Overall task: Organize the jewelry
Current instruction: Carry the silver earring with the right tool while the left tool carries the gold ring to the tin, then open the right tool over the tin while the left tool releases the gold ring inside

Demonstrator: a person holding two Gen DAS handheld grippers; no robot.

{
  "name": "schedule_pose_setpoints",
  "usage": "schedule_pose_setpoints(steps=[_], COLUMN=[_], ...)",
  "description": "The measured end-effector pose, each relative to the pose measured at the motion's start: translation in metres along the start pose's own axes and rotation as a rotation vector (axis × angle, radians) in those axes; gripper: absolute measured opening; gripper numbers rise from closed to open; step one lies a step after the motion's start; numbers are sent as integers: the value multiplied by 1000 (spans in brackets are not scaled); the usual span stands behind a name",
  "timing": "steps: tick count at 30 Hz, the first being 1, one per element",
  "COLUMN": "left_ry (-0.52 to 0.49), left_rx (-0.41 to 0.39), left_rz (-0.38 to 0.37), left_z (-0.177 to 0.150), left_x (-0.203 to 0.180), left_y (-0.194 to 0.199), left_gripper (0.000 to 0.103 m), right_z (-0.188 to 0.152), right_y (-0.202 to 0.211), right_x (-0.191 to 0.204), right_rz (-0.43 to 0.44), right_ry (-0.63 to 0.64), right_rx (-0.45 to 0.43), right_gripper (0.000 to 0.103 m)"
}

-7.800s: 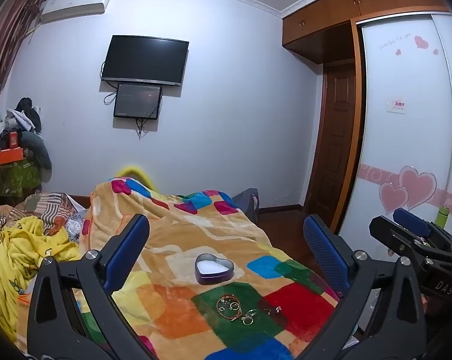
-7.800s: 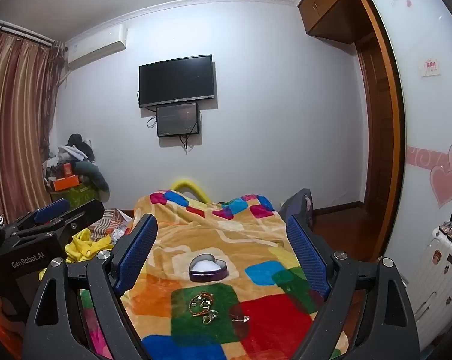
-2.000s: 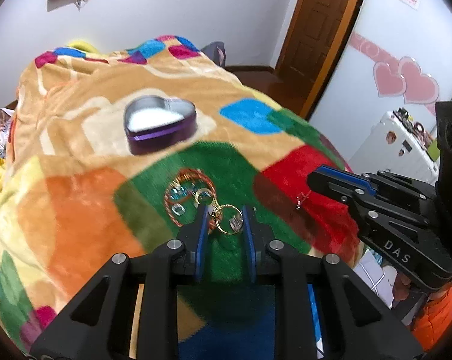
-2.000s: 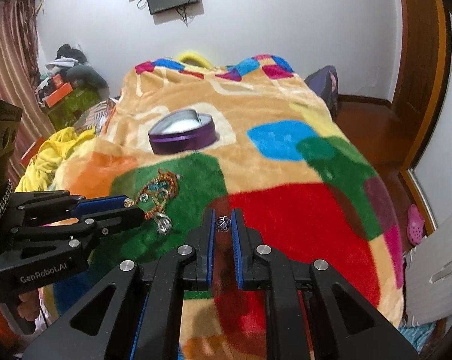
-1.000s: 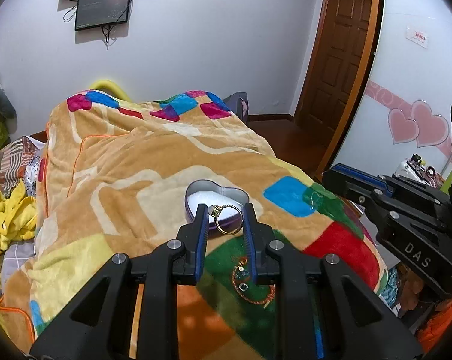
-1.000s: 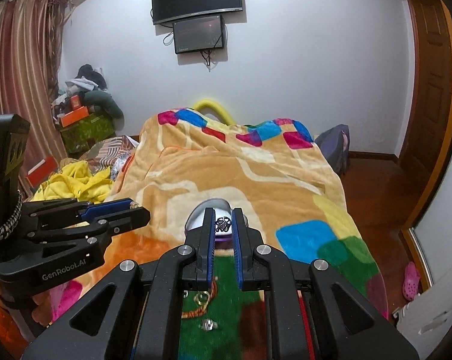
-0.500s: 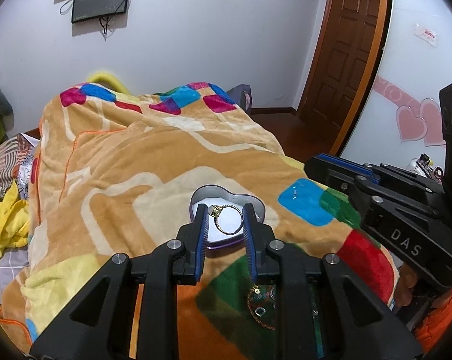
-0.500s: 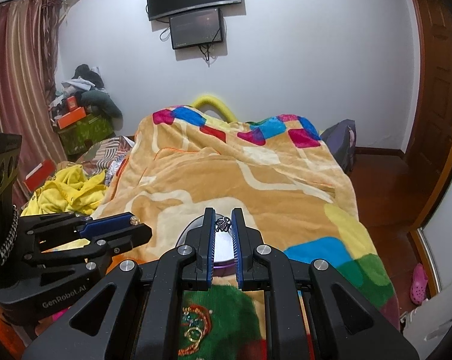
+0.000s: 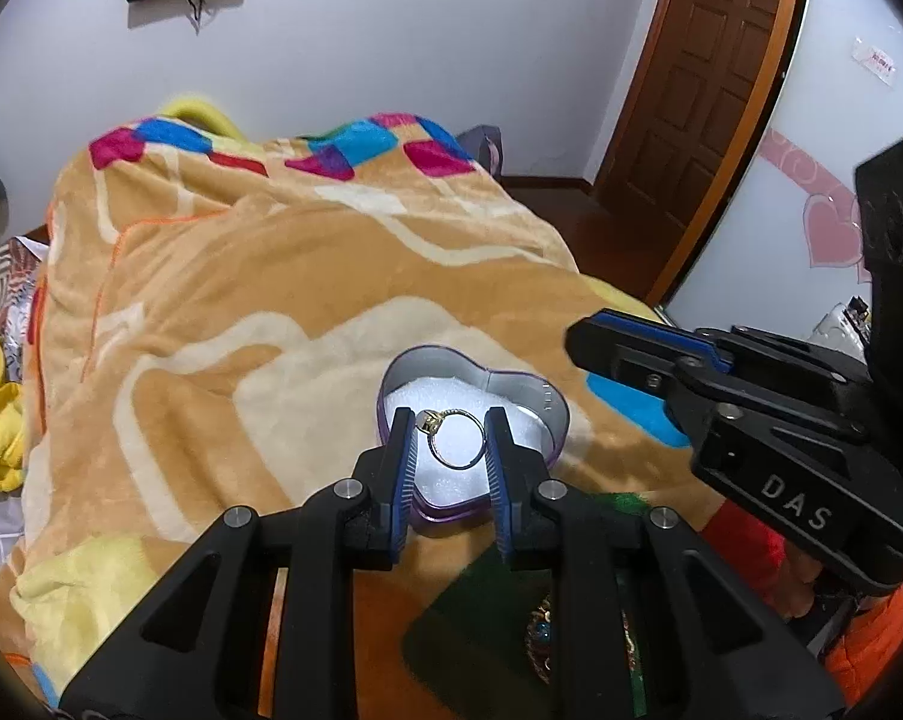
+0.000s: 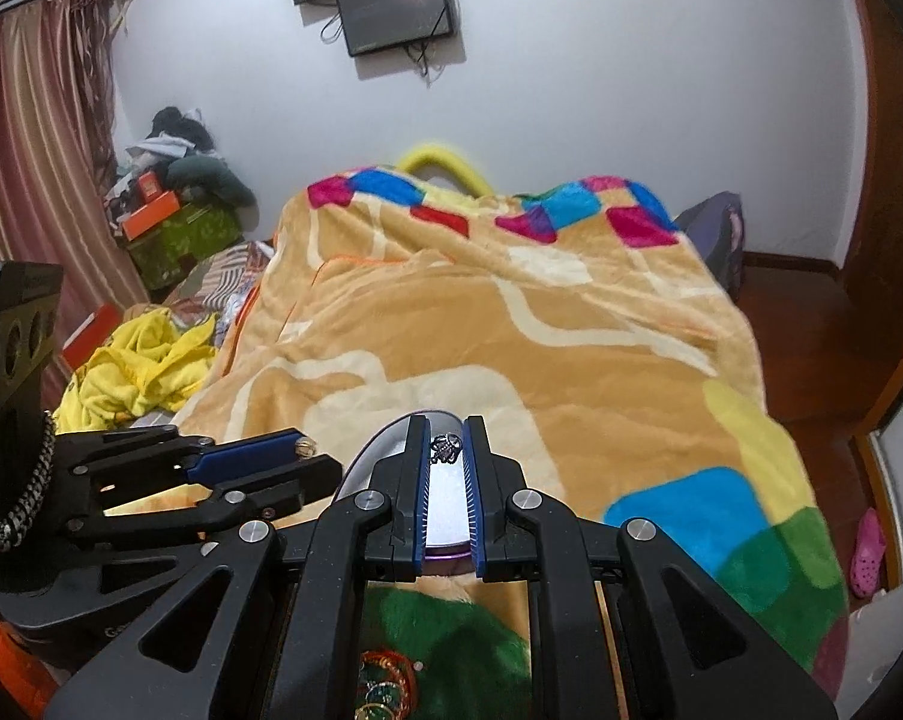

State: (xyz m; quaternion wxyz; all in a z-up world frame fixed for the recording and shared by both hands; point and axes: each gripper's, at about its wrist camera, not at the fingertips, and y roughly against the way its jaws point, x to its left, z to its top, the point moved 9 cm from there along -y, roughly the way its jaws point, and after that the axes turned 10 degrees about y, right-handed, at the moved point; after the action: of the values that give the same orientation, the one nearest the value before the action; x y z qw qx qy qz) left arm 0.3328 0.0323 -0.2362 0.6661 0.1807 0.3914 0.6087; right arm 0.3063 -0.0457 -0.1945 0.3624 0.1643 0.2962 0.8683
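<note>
A purple heart-shaped tin (image 9: pixel 556 414) with a white lining lies open on the patchwork blanket (image 9: pixel 259 276). Just above its lining my left gripper (image 9: pixel 448 420) is shut on a gold ring (image 9: pixel 456 439). The right gripper (image 10: pixel 446 429) pinches a small silver ring (image 10: pixel 446 449) over the same tin (image 10: pixel 372 447), most of which its fingers hide. In the left wrist view the right gripper (image 9: pixel 595 333) reaches in from the right, level with the tin's right lobe. A beaded bracelet (image 10: pixel 385 684) lies on the green patch behind both grippers.
The blanket covers a bed that falls off to a wooden floor (image 10: pixel 811 324) on the right. Yellow cloth (image 10: pixel 139 366) and boxes (image 10: pixel 157 210) are piled at the left. A brown door (image 9: pixel 685 114) and a wall screen (image 10: pixel 397 9) stand beyond.
Both grippers have come forward and down over the tin, each still holding its ring. The tin now looks larger and sits right under the fingertips; the bracelet has slipped to the bottom edge.
</note>
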Motion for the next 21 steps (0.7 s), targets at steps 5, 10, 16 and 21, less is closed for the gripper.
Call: schedule_pose_setpoints(steps=[5, 10, 16, 21], left_ry=[-6, 1, 2, 2], left_rx=[41, 58, 61, 48], left_rz=[2, -1, -2, 0], left_z=[-3, -3, -3, -1], left_x=[2, 3, 4, 4], left_y=[-16, -24, -26, -23], left_gripper=[22, 22, 22, 22], right_z=[-7, -14, -21, -25], right_y=[-22, -35, -41, -44], right_x=[-3, -6, -8, -9], right_rz=[39, 59, 77, 101], right_ry=[8, 14, 16, 1], right_rx=[65, 116, 153, 185], right_gripper=[10, 10, 10, 10])
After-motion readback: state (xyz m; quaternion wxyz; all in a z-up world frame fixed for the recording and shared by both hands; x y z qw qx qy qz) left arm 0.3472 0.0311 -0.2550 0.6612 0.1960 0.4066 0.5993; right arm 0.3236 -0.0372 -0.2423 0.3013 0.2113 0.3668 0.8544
